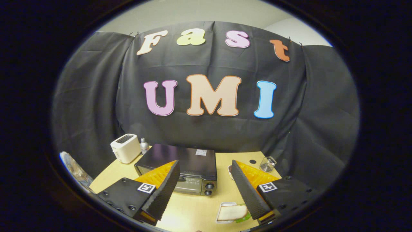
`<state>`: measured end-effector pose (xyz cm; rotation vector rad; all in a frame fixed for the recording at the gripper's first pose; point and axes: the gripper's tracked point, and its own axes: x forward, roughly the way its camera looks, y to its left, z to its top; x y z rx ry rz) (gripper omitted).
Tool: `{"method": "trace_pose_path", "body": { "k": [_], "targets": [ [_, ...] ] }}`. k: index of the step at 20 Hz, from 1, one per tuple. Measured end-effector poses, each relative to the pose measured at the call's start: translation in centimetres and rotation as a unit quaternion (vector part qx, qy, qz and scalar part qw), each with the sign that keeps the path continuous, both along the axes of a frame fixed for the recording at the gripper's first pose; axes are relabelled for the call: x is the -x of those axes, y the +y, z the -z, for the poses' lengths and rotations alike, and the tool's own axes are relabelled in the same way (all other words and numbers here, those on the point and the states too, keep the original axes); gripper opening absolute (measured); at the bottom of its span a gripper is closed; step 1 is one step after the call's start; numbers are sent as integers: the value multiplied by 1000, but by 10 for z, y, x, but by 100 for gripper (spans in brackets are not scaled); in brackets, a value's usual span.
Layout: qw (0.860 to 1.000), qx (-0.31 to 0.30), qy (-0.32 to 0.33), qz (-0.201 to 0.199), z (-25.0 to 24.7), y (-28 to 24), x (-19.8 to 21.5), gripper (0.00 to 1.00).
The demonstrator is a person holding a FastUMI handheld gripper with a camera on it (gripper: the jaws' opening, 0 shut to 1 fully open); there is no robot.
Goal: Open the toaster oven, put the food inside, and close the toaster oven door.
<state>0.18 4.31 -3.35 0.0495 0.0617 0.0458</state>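
A black toaster oven (180, 166) stands on the wooden table (193, 209), its glass door shut and two knobs at its right side. My gripper (204, 172) hovers high above the table, open, with nothing between its fingers; the oven's front lies just ahead of and below the left finger (164, 190). A slice of bread with something green under it (232, 212) rests on a small white plate (222, 206) close by the right finger (246, 190), in front of the oven.
A white pop-up toaster (125, 147) and a small metal shaker (144, 145) stand left of and behind the oven. A clear glass cup (267, 164) sits at the table's far right. Black cloth walls the booth behind.
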Motion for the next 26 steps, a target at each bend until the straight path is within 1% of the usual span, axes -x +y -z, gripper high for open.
{"method": "trace_pose_path", "body": {
  "k": [4, 9, 15, 18, 21, 23, 26],
  "targets": [
    [1000, 2, 15, 1, 18, 19, -10, 100],
    [1000, -12, 21, -4, 28, 51, -31, 100],
    [999, -30, 23, 3, 44, 84, -61, 100],
    [999, -39, 24, 14, 66, 94, -78, 100],
    [998, -59, 24, 9, 96, 115, -96, 100],
    [998, -59, 29, 11, 115, 124, -106, 100],
    [998, -50, 35, -1, 136, 144, -113, 100]
  ]
}}
